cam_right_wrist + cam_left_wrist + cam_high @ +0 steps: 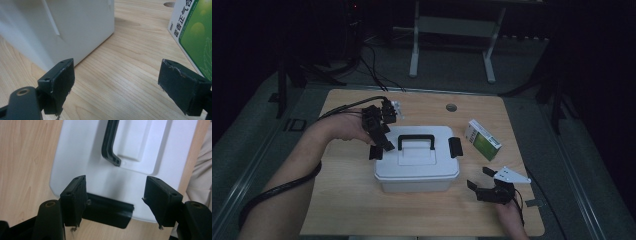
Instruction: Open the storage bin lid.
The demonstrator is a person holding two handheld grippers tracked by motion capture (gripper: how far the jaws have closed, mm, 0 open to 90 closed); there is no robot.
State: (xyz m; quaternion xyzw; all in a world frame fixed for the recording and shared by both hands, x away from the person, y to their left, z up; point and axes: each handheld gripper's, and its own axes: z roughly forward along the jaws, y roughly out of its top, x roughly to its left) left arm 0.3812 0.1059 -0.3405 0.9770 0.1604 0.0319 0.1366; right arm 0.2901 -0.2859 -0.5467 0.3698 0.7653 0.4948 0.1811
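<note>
Centrally on the tabletop [347,210] sits the white box [417,170]; its left latch [107,213] shows close-up between the parted, empty left claw [116,200]. At four o'clock, the right claw [117,85] gapes empty; the green carton [195,32] is cropped.

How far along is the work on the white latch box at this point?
Early stage. Nothing looks done: the white box sits closed, its lid down and handle flat. In hand: the left tongs hover open over the box's left-end black latch, jaws either side, not pressing it. Left to do: work that latch, then the right-end latch. The right tongs wait open beside the box, near the green carton.
</note>
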